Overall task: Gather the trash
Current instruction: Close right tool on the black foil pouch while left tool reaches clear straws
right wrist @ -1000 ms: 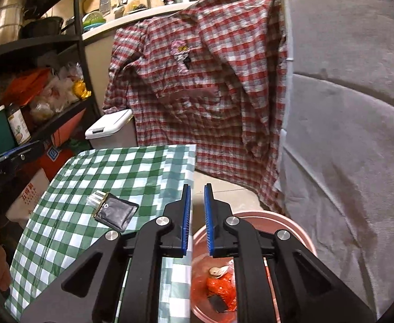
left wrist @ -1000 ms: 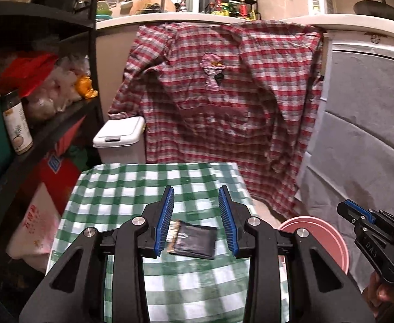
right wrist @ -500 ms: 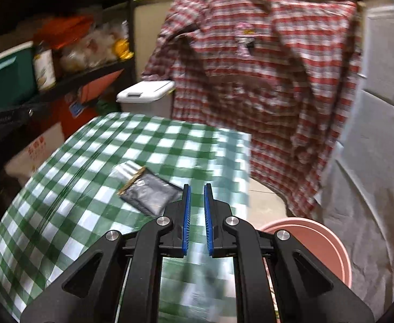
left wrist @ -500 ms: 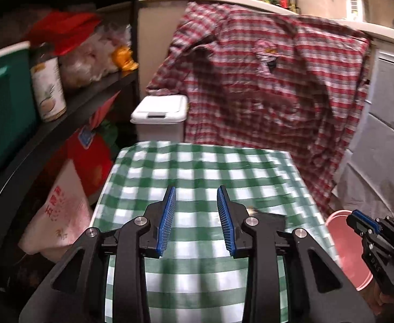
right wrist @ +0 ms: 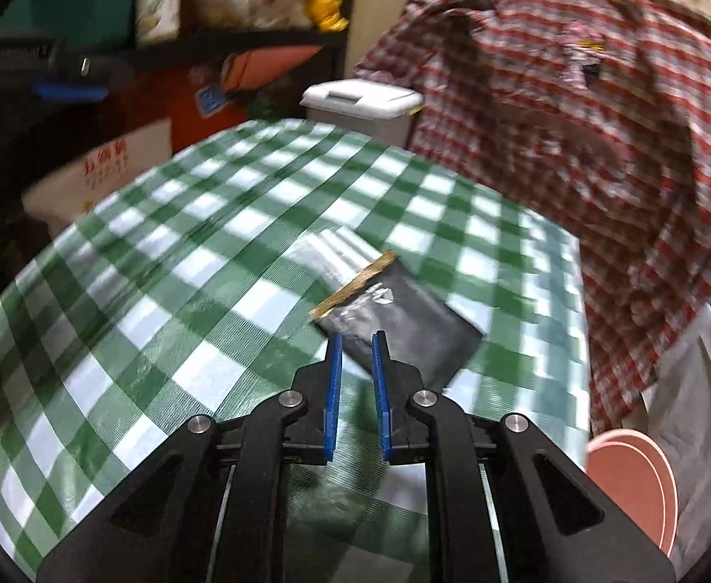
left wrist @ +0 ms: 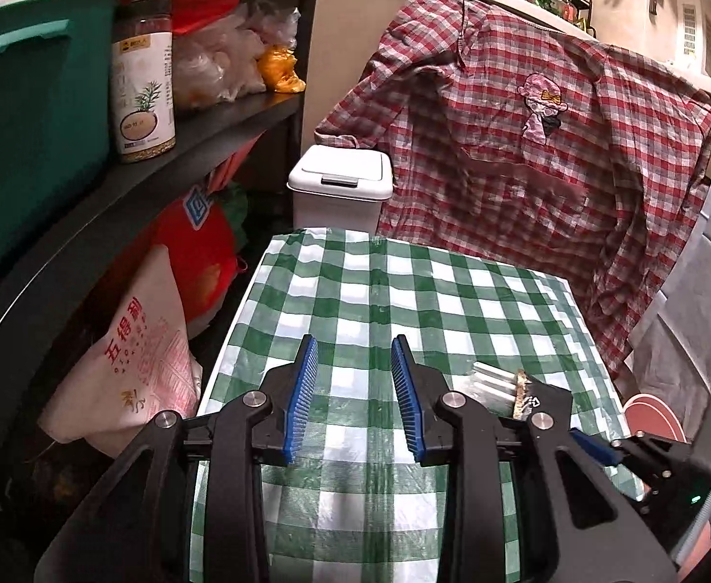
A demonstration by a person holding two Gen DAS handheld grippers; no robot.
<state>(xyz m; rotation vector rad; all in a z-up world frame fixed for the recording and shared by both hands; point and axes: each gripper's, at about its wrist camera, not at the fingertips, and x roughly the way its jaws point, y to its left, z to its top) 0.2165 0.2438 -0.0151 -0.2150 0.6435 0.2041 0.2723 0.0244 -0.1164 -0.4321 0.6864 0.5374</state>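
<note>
A flat black and silver foil wrapper [right wrist: 404,320] with a torn gold edge lies on the green checked tablecloth [right wrist: 161,252]. My right gripper [right wrist: 355,340] hovers right at the wrapper's near edge, its blue jaws a narrow gap apart with nothing between them. In the left wrist view the wrapper [left wrist: 501,381] is partly hidden behind my left gripper's right finger. My left gripper [left wrist: 353,359] is open and empty above the cloth, left of the wrapper. A pink bucket [right wrist: 632,476] stands on the floor past the table's right edge; it also shows in the left wrist view [left wrist: 651,413].
A white lidded bin [left wrist: 340,184] stands behind the table. A red plaid shirt [left wrist: 525,155] hangs at the back right. Dark shelves [left wrist: 127,180] with a green box, a jar and bags run along the left. A white printed bag [left wrist: 136,359] leans by the table's left side.
My right gripper has swung left from over the pink bucket to the wrapper on the table. My left gripper has moved left, off the wrapper. The right view is motion-blurred.
</note>
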